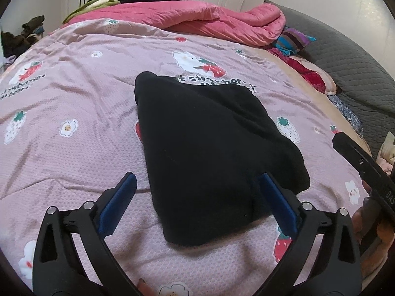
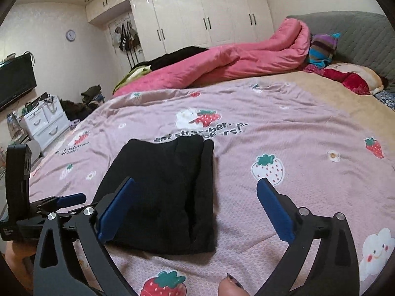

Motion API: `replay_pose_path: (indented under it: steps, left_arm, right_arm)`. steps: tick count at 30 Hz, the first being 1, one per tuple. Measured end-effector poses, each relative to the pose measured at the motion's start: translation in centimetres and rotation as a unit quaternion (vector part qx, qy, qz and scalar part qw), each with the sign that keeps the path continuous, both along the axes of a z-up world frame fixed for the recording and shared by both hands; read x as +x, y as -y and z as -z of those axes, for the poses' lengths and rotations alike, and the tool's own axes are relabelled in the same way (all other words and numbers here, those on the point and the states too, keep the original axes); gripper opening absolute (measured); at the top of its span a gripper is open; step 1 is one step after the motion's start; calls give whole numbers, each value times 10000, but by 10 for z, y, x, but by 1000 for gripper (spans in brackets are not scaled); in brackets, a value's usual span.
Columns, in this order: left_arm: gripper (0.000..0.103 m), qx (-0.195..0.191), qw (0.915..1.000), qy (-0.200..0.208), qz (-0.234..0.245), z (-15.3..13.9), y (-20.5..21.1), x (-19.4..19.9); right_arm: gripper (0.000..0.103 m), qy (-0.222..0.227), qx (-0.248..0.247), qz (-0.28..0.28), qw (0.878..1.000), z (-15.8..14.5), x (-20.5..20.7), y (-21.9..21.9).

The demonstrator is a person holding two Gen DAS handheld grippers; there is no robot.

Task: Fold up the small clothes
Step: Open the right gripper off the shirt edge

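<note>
A black garment [image 1: 209,148] lies folded into a compact stack on the pink strawberry-print bed cover [image 1: 74,98]. My left gripper [image 1: 197,190] is open and empty, its blue pads either side of the garment's near edge, just above it. In the right wrist view the same garment [image 2: 167,197] lies left of centre on the cover [image 2: 296,148]. My right gripper [image 2: 195,197] is open and empty, its left pad [image 2: 116,209] over the garment's near left part, its right pad over bare cover. The left gripper [image 2: 71,199] shows at the left edge.
A rolled pink quilt [image 2: 234,59] lies across the far side of the bed. Pillows [image 2: 350,79] and a striped cloth [image 2: 321,49] lie by the grey headboard [image 2: 358,37]. White wardrobes [image 2: 197,12], a TV [image 2: 14,79] and a white drawer unit [image 2: 44,123] stand beyond.
</note>
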State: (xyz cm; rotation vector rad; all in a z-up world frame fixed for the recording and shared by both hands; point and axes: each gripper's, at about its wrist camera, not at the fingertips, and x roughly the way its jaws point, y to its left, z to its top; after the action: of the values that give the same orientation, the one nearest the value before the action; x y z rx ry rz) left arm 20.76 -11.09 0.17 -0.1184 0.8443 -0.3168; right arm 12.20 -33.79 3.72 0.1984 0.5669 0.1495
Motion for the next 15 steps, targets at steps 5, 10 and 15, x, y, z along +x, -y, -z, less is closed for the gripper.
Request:
replay_pose_path:
  steps: [5,10,15]
  left_arm:
    - [94,36,10000,20,-60,-2,-4,0]
    - [94,104,9999,11,-121,1,-10,-2]
    - [94,121,9997,-45,-188,10,-16,1]
  right_arm:
    - [99,-103,155,63,9998,4,-2,4]
    - [98,-236,161,36,9996,5,9,2]
    - [97,-369,-83,-287,9989,-5,51,-14]
